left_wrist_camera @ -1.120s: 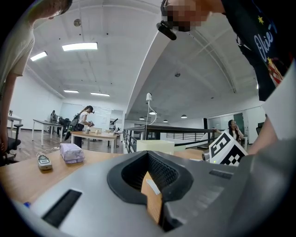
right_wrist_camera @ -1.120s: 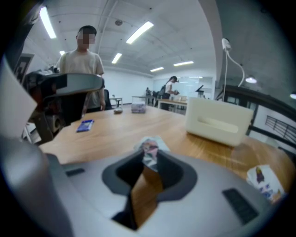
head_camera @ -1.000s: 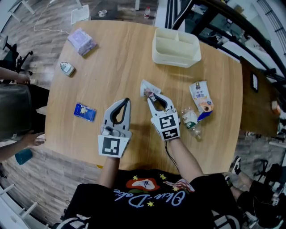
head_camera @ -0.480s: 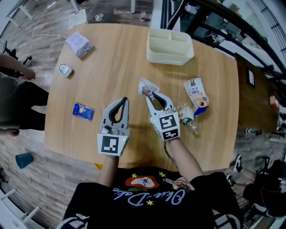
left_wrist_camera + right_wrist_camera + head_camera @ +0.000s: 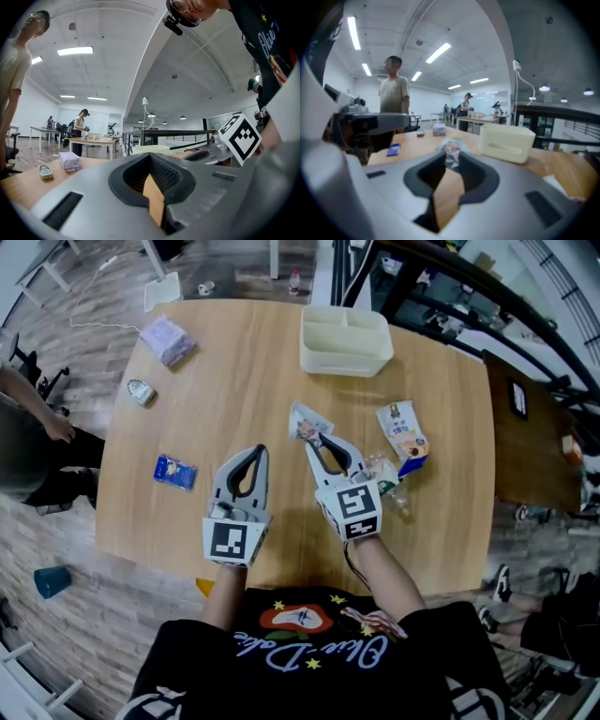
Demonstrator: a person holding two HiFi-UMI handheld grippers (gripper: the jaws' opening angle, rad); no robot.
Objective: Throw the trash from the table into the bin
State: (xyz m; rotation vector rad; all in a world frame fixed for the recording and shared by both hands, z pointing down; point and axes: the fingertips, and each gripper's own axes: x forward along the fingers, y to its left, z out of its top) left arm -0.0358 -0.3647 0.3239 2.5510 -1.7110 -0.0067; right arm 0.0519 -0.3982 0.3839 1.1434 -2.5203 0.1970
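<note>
The crumpled wrapper [image 5: 305, 421] was pinched at one edge between the tips of the right gripper [image 5: 316, 439], whose jaws were nearly together and clamped on it. It sat well short of the bin [image 5: 342, 364], on the person's side of it. Whether the wrapper hung fully clear of the wood was hard to tell. The bin, a pale two-compartment tub, showed nothing inside, so by the look of it no trash had gone in yet and this was the first piece being carried. Closer to the person than the bin and off to its right lay a snack packet [image 5: 400, 432], and nearer still a crushed plastic bottle [image 5: 394, 486]. Far to the bin's left were a purple pack [image 5: 168, 337] and a small white object [image 5: 142, 391], with a blue packet [image 5: 175, 472] left and much nearer the person. All still waited on the table [image 5: 244, 381]. The left gripper [image 5: 261, 450] hung over the wood beside the right one, its jaws closed together on nothing.
</note>
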